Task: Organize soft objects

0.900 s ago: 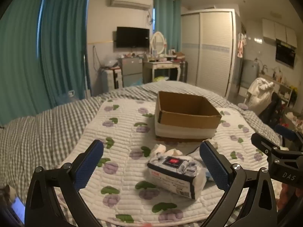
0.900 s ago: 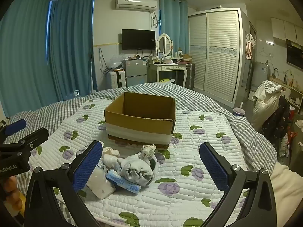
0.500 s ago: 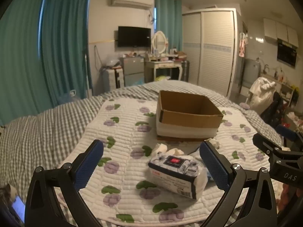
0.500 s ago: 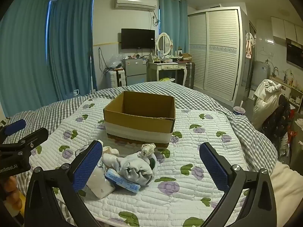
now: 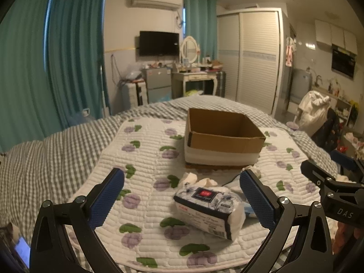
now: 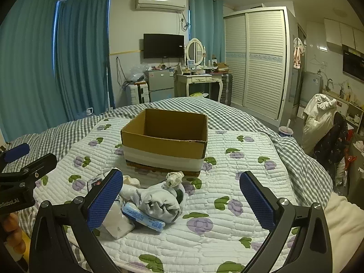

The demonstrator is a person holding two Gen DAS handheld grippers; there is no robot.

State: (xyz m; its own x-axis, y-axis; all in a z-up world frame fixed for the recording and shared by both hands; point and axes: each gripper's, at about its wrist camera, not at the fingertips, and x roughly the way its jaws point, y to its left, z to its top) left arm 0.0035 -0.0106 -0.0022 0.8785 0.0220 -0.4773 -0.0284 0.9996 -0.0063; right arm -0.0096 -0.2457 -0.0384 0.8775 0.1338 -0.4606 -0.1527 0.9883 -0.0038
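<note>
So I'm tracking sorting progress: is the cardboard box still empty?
Apparently empty. The cardboard box stands open-topped, and its visible inner walls are bare; the floor is hidden by the near wall. The soft items lie on the quilt.

A bed with a white quilt printed with purple fruit. An open cardboard box sits at the quilt's middle, nothing visible inside. Near the quilt's front edge, just in front of the box, lies a pile: rolled white socks, a small blue packet touching them, and a tissue pack. The right gripper hovers above, blue-padded jaws spread wide, holding nothing. The left gripper shows at the left edge.
</note>
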